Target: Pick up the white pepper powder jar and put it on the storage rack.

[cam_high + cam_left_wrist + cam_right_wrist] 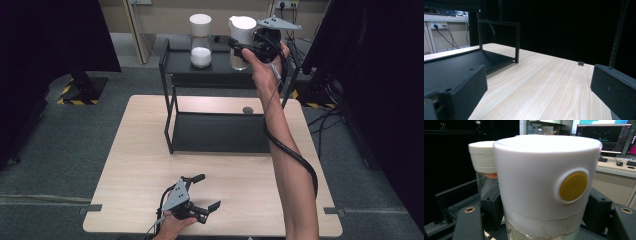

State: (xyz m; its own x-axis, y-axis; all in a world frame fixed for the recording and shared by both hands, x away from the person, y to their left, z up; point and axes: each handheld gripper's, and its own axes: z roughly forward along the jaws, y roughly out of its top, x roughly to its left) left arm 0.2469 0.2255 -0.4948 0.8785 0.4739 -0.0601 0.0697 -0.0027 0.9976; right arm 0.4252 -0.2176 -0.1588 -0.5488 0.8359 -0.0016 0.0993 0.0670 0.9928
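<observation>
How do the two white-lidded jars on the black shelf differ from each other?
The right gripper is shut on the right jar, while the left jar stands free on the black shelf. The left jar has white powder in its lower part; the right jar's glass looks clear, as far as it shows. The right jar's lid shows a yellow button; the left jar's lid shows none. Both have tall white lids over glass.

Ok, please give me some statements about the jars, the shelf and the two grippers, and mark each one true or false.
1. The right gripper is shut on a jar with a white lid. True.
2. The left gripper holds the other jar. False: its fingers are open and hold nothing.
3. Both jars are at the shelf's top level. True.
4. The held jar's lid has a blue button. False: it is yellow.
</observation>
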